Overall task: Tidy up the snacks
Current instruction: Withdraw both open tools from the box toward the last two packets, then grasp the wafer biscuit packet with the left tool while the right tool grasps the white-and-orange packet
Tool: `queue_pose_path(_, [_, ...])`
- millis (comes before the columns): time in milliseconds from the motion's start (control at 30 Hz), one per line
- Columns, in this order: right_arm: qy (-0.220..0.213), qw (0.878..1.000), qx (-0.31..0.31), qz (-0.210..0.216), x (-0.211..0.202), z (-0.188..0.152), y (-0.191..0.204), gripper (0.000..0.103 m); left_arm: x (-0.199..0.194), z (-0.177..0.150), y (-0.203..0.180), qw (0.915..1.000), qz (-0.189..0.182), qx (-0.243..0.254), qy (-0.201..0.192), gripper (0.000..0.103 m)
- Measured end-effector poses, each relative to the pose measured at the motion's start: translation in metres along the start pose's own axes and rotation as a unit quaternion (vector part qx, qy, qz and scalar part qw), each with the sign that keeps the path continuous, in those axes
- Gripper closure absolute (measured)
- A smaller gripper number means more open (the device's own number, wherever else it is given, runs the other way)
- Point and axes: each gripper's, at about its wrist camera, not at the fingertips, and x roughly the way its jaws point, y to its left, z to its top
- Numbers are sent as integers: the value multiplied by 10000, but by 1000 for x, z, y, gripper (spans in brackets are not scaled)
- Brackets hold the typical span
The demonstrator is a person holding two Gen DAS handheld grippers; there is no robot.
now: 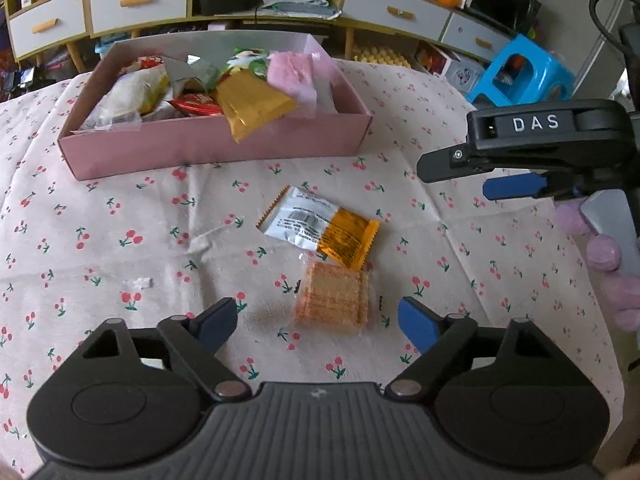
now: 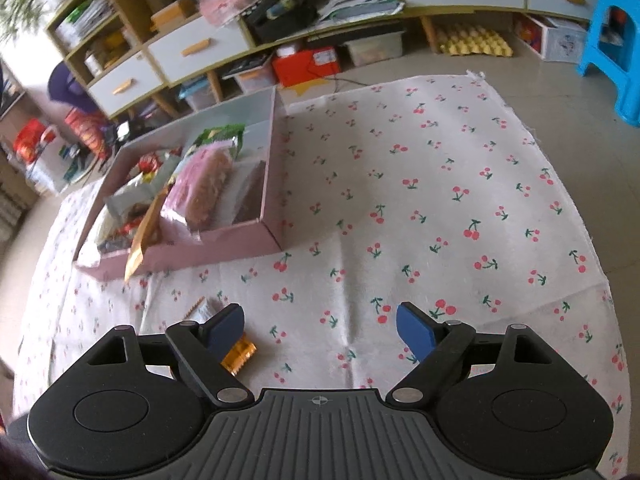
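Two snacks are left outside the pink box (image 1: 224, 148), which by the look of it already holds most of the haul: a gold foil packet (image 1: 256, 108) hanging over its front wall, a pink-wrapped cake (image 1: 292, 76), a red wrapper (image 1: 196, 105), a green-printed bag (image 1: 250, 60) and pale bags piled toward its left end. The job appears mostly done, with these last pieces to go in

On the cherry-print cloth (image 1: 120, 232) in front of the box lie a white-and-orange sachet (image 1: 320, 228), printed side up with a barcode showing, and, touching its orange end, a clear-wrapped stack of square golden crackers (image 1: 334, 296). The cracker pack lies flat, just ahead of the left gripper (image 1: 318, 322), whose blue-padded jaws stand wide apart and hold nothing; it looks the likely next pick. The clear film looks thin and slick, so a gentle pinch across the stack would seem wise to avoid crushing

From the right wrist view, the right gripper (image 2: 320, 330) hovers over bare cloth to the right of the snacks, jaws likewise spread and empty; only the sachet's (image 2: 218, 332) edge peeks out behind its left finger. The box (image 2: 256, 236) sits well to its left and further off. A small scrap of clear film (image 1: 138, 282) lies on the cloth left of the snacks. Cabinets with white drawers (image 1: 138, 4) and a blue stool (image 1: 524, 72) fill the background
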Motion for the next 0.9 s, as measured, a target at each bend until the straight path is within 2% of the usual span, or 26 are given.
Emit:
queue_pose_path(200, [126,9985,-520,106,5,-7,1,18,5,-1,-3,9999,39,137,7,41])
queue_pose_path(267, [173,9979,-613,100,8,-9,2,18,5,-1,-4,9998,41,197,-13,42])
queue_pose_path(400, [269,9969,-740,54,13,-12,5,18,3,-1,-4,9995,-157,261,-18,60])
queue_pose_path(500, [324,9961,-816,35,16,-14,7,18,2,-1,-4,9994,-100,329,-22,61])
queue_pose_path(900, [492,9902,-1301,91,28,-22,35,18,-16,-1,33,9999,140,45,-46,61])
